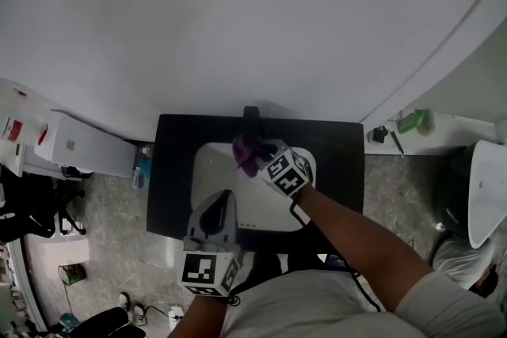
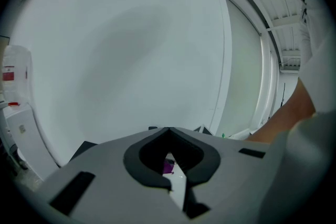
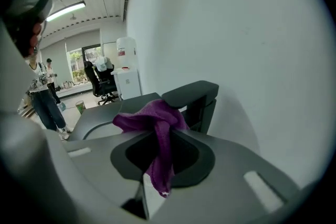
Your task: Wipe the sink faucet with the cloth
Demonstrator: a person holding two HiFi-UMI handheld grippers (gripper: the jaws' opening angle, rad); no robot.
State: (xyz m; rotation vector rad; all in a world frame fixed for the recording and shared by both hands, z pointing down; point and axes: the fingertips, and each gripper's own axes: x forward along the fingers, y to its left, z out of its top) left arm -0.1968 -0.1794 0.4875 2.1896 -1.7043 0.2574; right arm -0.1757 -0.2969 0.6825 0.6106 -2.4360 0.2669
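A black faucet (image 1: 252, 116) stands at the back of a white sink (image 1: 212, 170) set in a black counter (image 1: 170, 170). My right gripper (image 1: 260, 157) is shut on a purple cloth (image 1: 246, 152), holding it just in front of the faucet. In the right gripper view the cloth (image 3: 153, 119) bunches at the jaw tips and hangs down between them, close against the faucet (image 3: 192, 96). My left gripper (image 1: 215, 211) hovers over the sink's front edge, shut and holding nothing. In the left gripper view a scrap of cloth (image 2: 167, 167) shows below the gripper (image 2: 169, 129).
A plain white wall (image 1: 238, 20) rises right behind the faucet. A white cabinet (image 1: 83, 145) and a blue bottle (image 1: 141, 167) stand left of the counter. Small items lie on a ledge (image 1: 412, 123) at the right. An office chair (image 3: 97, 77) is far off.
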